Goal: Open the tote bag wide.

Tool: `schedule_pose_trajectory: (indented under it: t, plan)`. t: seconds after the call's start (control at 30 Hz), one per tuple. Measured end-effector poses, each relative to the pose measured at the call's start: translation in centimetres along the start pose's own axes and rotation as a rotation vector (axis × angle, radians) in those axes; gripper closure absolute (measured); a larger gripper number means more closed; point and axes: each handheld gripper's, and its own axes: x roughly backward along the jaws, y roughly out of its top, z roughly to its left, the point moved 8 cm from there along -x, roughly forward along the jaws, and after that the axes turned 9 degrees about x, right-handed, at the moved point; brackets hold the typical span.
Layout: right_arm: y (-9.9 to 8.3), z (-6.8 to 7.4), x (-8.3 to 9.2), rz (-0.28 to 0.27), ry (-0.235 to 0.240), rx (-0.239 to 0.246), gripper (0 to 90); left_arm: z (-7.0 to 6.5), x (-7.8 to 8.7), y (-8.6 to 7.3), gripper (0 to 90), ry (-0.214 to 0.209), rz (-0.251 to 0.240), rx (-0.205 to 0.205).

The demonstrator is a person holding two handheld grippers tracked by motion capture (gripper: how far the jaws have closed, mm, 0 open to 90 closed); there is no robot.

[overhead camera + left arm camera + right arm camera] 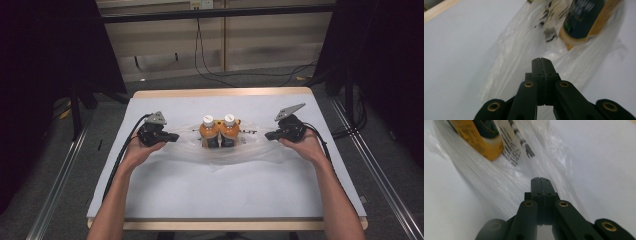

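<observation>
A clear plastic bag (220, 147) holding two orange bottles (219, 131) at mid-table is flanked by the left gripper (172, 137) and right gripper (269, 135) — jaws closed, seemingly pinching its edges — a joint lift being judged next.

You work in a lab-like recording room: dark curtains (45, 60), floor rails (60, 180), loose cables (210, 65), a white-covered tabletop (220, 190).
</observation>
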Motion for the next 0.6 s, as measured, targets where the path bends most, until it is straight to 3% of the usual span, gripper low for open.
schedule_pose_trajectory:
  t: [0.13, 0.2, 0.3, 0.4, 0.5, 0.6]
  plan:
    - [1.3, 0.3, 0.7, -0.066, 0.009, -0.004, 90.0, -1.3, 0.3, 1.2, 90.0, -0.038, -0.052, -0.002]
    - [1.9, 0.7, 0.8, -0.086, 0.014, 0.001, 90.0, -2.6, 0.0, 1.7, 90.0, -0.077, -0.049, -0.022]
    - [2.9, 1.3, 0.4, -0.092, 0.028, 0.020, 90.0, -4.7, -1.1, 1.9, 90.0, -0.108, -0.012, -0.075]
    - [3.9, 2.4, -0.2, -0.083, 0.041, 0.053, 90.0, -6.0, -1.3, 2.3, 90.0, -0.130, -0.011, -0.095]
    - [4.8, 3.3, -0.7, -0.081, 0.047, 0.074, 90.0, -7.2, -1.0, 2.4, 90.0, -0.122, -0.021, -0.132]
    - [5.8, 4.0, -0.7, -0.106, 0.060, 0.071, 90.0, -8.6, -0.9, 2.4, 90.0, -0.153, -0.032, -0.127]
